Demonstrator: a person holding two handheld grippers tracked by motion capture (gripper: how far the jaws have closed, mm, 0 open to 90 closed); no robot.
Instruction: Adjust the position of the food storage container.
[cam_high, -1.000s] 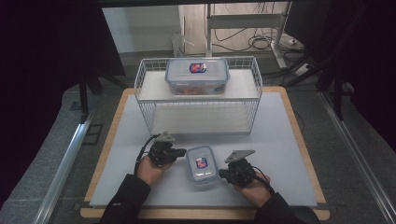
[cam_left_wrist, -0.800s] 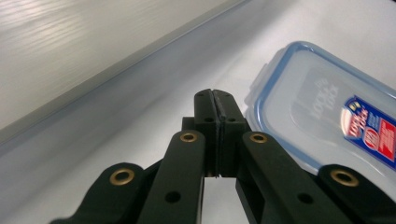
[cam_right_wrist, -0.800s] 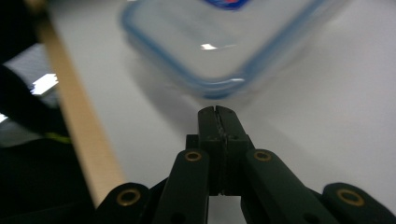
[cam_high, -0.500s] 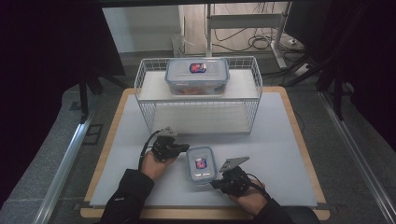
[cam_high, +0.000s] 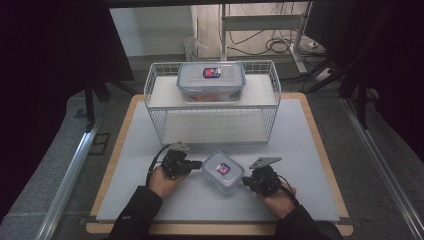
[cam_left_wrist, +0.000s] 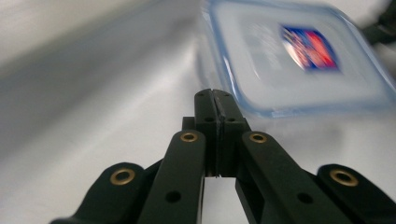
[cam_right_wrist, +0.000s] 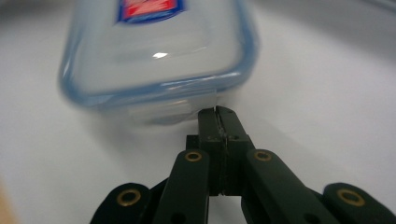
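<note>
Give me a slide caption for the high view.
Two shut grippers flank a small lidded container before a wire rack.

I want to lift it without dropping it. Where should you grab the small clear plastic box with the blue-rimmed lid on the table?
Probably by its two short ends, under the lid's overhanging rim. The small clear plastic box with the blue-rimmed lid lies flat and looks too wide for one hand-held gripper. The left hand-held gripper and right hand-held gripper already flank it, jaws shut, so pressing in from both sides should suit.
</note>
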